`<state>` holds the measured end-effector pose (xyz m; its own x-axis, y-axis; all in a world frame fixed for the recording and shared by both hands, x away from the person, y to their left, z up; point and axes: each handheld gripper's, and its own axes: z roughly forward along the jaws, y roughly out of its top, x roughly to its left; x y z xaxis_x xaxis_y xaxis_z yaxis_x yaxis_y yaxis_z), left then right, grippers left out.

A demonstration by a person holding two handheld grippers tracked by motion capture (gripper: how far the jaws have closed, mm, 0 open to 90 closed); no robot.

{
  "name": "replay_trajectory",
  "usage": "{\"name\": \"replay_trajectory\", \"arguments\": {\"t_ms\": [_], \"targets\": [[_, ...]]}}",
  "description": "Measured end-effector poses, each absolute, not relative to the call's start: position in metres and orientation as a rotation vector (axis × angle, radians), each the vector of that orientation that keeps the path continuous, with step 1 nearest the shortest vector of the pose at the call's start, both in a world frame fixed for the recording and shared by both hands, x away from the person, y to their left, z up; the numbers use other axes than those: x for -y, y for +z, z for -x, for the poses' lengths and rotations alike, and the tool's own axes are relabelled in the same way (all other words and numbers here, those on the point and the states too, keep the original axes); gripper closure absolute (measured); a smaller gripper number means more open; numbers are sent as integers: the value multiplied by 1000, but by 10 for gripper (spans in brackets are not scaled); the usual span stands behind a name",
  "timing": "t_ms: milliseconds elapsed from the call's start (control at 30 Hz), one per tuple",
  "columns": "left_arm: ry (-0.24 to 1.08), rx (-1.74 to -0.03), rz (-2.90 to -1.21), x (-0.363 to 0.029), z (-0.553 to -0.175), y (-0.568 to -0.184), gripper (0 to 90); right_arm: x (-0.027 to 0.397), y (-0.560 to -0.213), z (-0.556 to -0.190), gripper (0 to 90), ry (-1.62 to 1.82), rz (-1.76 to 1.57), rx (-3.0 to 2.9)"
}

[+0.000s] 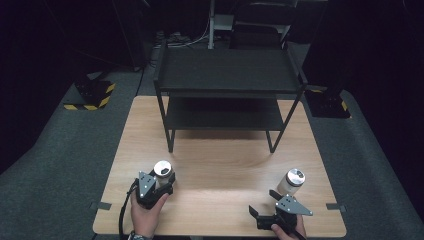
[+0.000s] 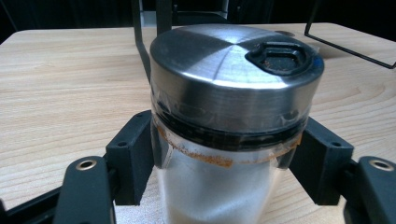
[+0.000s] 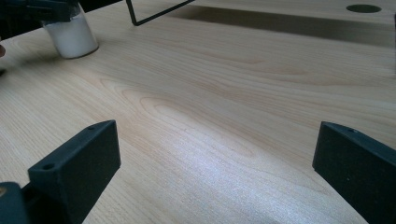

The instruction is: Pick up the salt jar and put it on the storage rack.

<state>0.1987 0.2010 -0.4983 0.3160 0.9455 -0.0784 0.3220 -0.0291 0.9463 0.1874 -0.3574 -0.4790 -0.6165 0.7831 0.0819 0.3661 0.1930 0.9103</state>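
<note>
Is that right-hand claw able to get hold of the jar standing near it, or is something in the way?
Probably yes. The right claw is open, and the jar stands just beyond it on bare table, untouched, nothing between; it would need turning toward the jar.

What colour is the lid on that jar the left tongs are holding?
Shiny brushed silver lid, with a black flip spout; the left gripper view shows it best.

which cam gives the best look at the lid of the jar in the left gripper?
Left gripper view: the jar's steel lid is close and sharp, black flip tab visible, with the left gripper clamped on the glass below. High view shows the lid small from above. Right gripper view shows the jar's white-filled base, far off.
</note>
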Motion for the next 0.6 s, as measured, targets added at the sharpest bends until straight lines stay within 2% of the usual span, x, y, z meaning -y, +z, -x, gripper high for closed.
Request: {"name": "replay_trajectory", "arguments": {"t_ms": [600], "targets": [[774,-1129,-1526,-194,-184,-467,310,360,-480,-187,2,1419,-1064,-2073]]}}
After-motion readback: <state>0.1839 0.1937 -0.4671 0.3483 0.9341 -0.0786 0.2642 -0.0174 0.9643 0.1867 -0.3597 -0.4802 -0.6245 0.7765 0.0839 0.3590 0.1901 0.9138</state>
